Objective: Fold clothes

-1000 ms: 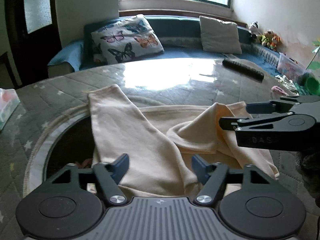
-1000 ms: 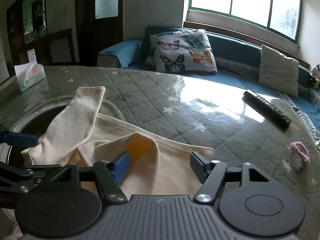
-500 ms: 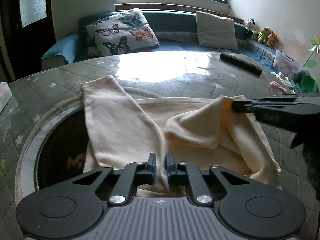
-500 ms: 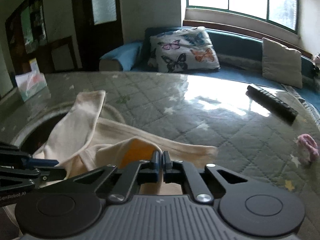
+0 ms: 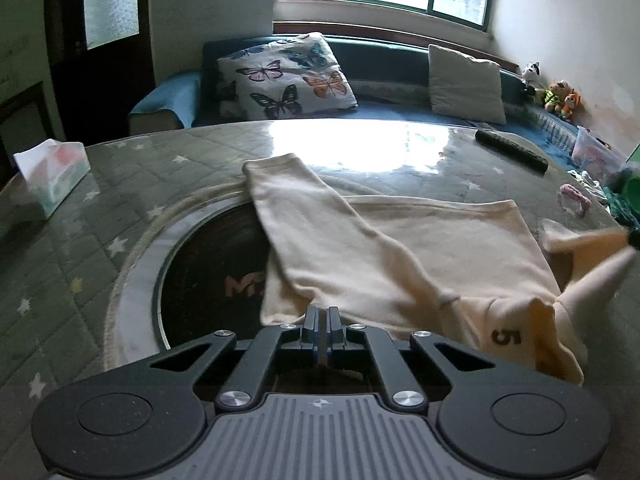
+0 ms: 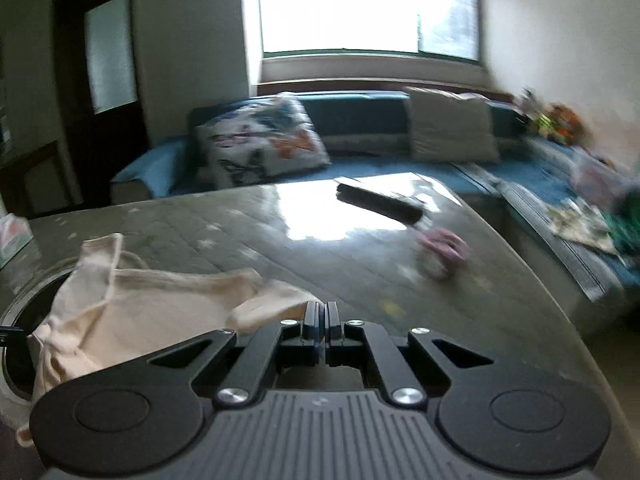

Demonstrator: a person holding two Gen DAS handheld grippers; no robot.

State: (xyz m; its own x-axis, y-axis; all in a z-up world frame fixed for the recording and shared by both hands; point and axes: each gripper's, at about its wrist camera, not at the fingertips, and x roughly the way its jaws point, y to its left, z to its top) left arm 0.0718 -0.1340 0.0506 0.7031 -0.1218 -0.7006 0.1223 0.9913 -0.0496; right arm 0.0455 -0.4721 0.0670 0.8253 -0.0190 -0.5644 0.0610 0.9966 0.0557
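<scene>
Cream garment [image 5: 400, 256] (printed "5") stretches between both closed jaws, pinched, over the quilted tabletop [image 5: 120, 184]; sofa [image 5: 400, 112] beyond.

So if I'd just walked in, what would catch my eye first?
Probably the cream garment sprawled across the quilted, star-patterned table, one sleeve lying toward the window. Both black tools, left and right, are shut on its cloth. Behind, a butterfly pillow brightens the blue sofa.
</scene>
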